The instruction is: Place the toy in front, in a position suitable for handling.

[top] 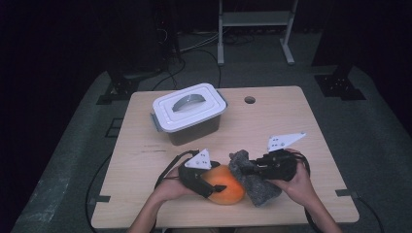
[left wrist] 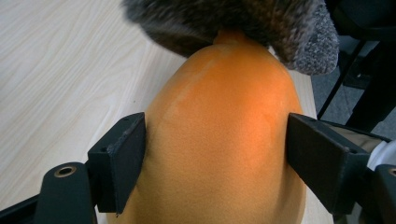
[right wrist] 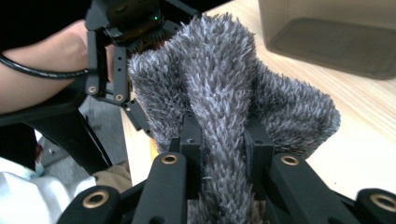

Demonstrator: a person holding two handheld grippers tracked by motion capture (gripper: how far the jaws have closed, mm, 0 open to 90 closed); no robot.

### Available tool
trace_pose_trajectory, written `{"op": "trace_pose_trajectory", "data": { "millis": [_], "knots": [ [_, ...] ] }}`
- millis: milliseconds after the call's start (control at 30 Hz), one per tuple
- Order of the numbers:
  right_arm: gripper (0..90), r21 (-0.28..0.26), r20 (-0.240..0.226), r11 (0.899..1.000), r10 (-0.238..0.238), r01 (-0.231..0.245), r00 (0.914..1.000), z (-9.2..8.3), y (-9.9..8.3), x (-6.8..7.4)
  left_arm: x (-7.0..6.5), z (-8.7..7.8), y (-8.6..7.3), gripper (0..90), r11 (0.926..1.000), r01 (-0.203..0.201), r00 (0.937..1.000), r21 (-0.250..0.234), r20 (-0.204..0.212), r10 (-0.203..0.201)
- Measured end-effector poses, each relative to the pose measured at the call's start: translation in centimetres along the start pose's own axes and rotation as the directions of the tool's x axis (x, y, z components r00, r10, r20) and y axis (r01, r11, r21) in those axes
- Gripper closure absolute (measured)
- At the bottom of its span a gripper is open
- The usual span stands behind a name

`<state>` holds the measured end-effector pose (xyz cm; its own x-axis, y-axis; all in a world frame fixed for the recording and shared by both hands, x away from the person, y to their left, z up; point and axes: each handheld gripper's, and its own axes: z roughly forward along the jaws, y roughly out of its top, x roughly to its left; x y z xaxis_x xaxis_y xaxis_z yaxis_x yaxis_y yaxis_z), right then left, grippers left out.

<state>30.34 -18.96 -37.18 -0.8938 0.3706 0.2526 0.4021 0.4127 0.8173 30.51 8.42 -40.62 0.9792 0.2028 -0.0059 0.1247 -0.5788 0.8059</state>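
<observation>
From the high view, the left gripper (top: 206,182) is bracing an orange fruit (top: 224,190) at the table's (top: 272,121) six o'clock edge, steadying it for wiping.

In the left gripper view, its jaws are flanking the fruit (left wrist: 219,140) widely, pads touching at three and nine o'clock.

In the right gripper view, the right gripper (right wrist: 222,154) is pinching a grey cloth (right wrist: 224,88) tightly, at twelve o'clock.
</observation>
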Motion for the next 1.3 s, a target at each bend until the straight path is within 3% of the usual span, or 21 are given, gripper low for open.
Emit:
{"op": "trace_pose_trajectory", "data": {
  "millis": [67, 133, 333, 467, 633, 833, 1067, 1167, 1300],
  "knots": [
    [73.8, 0.042, 0.008, 0.999, -0.008, 0.008, 0.9999, 1.0, -0.1, -0.1, 0.1, 0.0, -0.2, 22.0, 1.0, 0.002, 1.0, -0.004, 0.001, -0.002],
    [73.9, 0.04, -0.002, 0.999, 0.011, -0.011, 0.9999, 1.1, -0.6, -0.3, 0.2, 0.0, -0.2, 22.2, 1.0, 0.005, 1.0, -0.006, 0.005, -0.005],
    [73.9, 0.047, -0.001, 0.998, 0.044, -0.044, 0.999, 0.2, -2.1, -0.8, -0.1, 0.2, 0.2, 22.3, 0.9999, -0.007, 0.9999, -0.013, 0.012, 0.007],
    [73.9, 0.032, 0.016, 0.999, 0.029, -0.029, 0.9995, -0.6, -1.7, -0.3, -0.5, 0.5, 0.5, 21.8, 0.9997, -0.024, 0.9997, -0.007, 0.004, 0.024],
    [73.8, 0.052, 0.015, 0.999, -0.005, 0.004, 0.9999, 0.1, -0.8, 0.2, -0.5, 0.4, 0.5, 20.8, 0.9996, -0.026, 0.9996, -0.008, 0.006, 0.026],
    [73.9, 0.078, -0.014, 0.997, 0.011, -0.01, 0.9998, 0.7, -1.6, -0.1, 0.1, -0.1, 0.2, 16.4, 0.9996, -0.001, 0.9993, -0.028, 0.038, 0.002],
    [73.8, 0.079, -0.02, 0.996, 0.043, -0.042, 0.9989, -0.5, -3.7, -0.5, 0.9, -0.2, -0.4, 8.8, 0.9982, 0.054, 0.9968, -0.028, 0.061, -0.052],
    [73.7, 0.078, -0.026, 0.995, 0.057, -0.055, 0.998, -0.9, -4.4, -0.6, 1.3, 0.2, -0.9, 7.9, 0.9953, 0.095, 0.9898, -0.019, 0.108, -0.092],
    [73.7, 0.084, -0.031, 0.994, 0.073, -0.07, 0.9969, -1.4, -5.2, -0.9, 1.5, 0.3, -1.2, 7.9, 0.9938, 0.111, 0.9855, -0.008, 0.13, -0.109]
  ]
}}
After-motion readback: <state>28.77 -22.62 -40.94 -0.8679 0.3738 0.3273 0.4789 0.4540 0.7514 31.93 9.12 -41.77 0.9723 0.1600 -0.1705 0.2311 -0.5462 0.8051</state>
